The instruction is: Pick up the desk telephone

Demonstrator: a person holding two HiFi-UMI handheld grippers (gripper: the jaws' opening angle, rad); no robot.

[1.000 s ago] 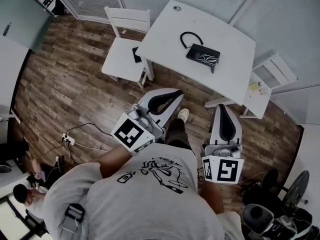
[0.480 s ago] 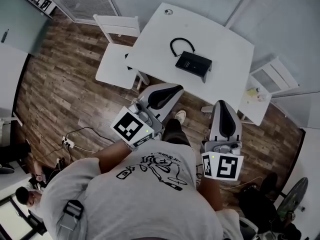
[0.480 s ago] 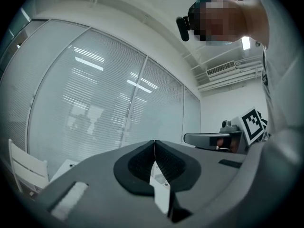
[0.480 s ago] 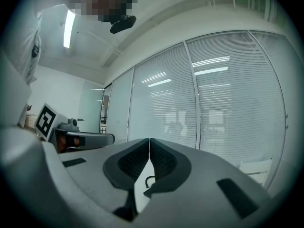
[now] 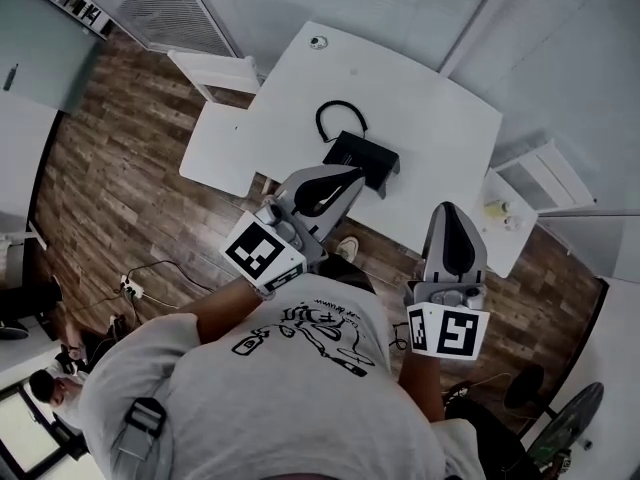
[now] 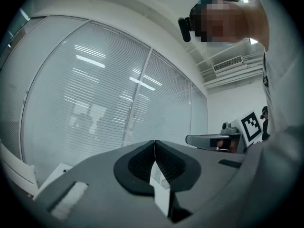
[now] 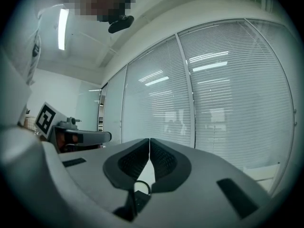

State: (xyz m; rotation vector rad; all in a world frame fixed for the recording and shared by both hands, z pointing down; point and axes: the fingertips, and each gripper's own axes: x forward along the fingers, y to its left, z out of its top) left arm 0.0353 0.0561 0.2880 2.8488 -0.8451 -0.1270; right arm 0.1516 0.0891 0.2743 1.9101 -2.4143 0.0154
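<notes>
The step in hand reads as the approach: nothing is held yet. The left gripper (image 5: 345, 178) has its jaws pressed together with nothing between them, and the right gripper (image 5: 448, 213) is likewise closed and empty. Both are held level and point toward the white table (image 5: 440, 118).

The desk telephone (image 5: 362, 152) lies on that table, a flat black unit with a curled cord (image 5: 335, 118) looping off its far side. From the head view it sits just ahead of the left gripper's tips, its near edge partly covered by them. Whether they touch it cannot be told, since the gripper may well be above it. From the right gripper it lies ahead and off to the left, near but clearly apart. A white chair (image 5: 215, 143) stands off to the left of the left gripper, beside the table.

The next move, as I judge it, calls for opening at least one pair of jaws and lowering them over the telephone's body — closed jaws cannot take it. The cord could drag when the unit is lifted.
</notes>
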